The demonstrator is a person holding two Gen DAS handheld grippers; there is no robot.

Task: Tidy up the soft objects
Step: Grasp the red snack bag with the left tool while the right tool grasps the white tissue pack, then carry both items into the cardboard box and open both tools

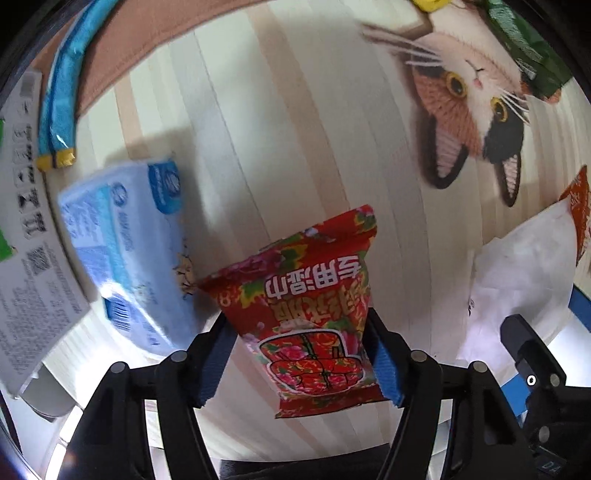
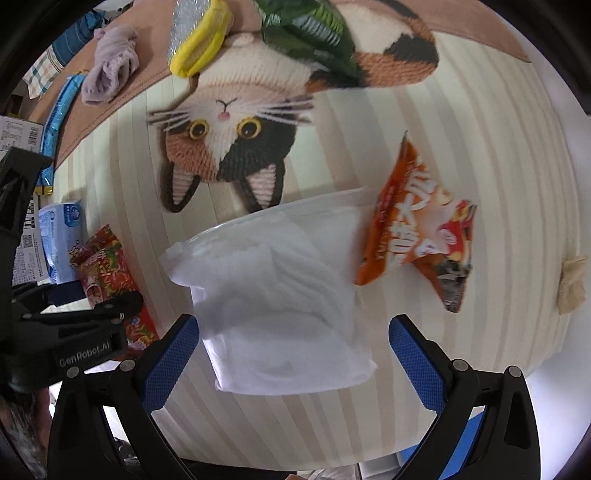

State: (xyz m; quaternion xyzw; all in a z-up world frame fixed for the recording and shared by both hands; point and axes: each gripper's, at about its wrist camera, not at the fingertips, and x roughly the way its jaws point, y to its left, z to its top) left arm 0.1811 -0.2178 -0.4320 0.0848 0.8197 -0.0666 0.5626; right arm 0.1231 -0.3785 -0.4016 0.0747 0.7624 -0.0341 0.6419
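On the striped surface (image 2: 461, 155) most soft items lie scattered, so we judge sorting early: left gripper (image 1: 299, 354) clenched on the red packet (image 1: 314, 314), right gripper (image 2: 295, 354) released, the white bag (image 2: 280, 295) between its fingers.

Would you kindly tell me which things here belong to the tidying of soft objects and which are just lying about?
Belonging to the job:
- red floral packet, held in the left tool
- white bag, between the open fingers of the right tool
- orange snack packet
- blue tissue pack
- green packet
- grey cloth

Lying about:
- cat-print mat
- printed white box
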